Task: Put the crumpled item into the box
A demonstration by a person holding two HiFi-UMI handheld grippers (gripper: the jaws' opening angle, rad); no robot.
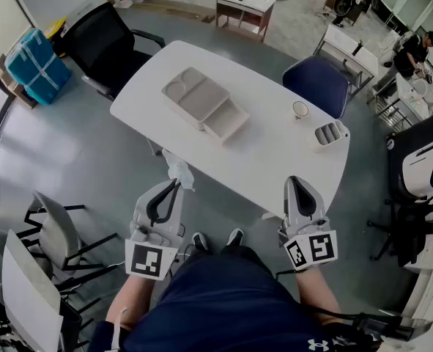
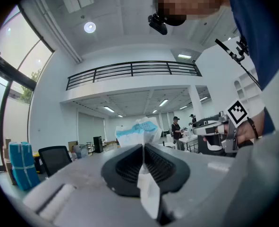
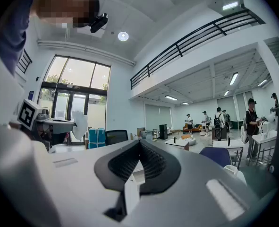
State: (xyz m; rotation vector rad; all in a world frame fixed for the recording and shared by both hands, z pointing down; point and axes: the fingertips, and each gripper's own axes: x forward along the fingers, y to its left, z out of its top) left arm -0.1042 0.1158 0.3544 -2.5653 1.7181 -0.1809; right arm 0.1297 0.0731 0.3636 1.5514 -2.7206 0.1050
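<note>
In the head view my left gripper (image 1: 175,184) is held level off the near edge of the white table (image 1: 275,160), shut on a crumpled white and blue paper item (image 1: 179,169) that sticks out past its tips. In the left gripper view, the crumpled item (image 2: 136,128) rises above the closed jaws of the left gripper (image 2: 143,146), and a strip hangs between them. A beige box (image 1: 198,113) with compartments lies open in the middle of the table, beyond both grippers. My right gripper (image 1: 294,181) hovers at the table's near corner; in the right gripper view, the right gripper (image 3: 139,143) is shut and empty.
A small cup (image 1: 300,109) and a slotted beige holder (image 1: 328,134) stand at the table's right end. A blue chair (image 1: 317,83) and a black chair (image 1: 103,39) flank the far side. Grey chairs (image 1: 55,235) stand left of me. People work at distant desks.
</note>
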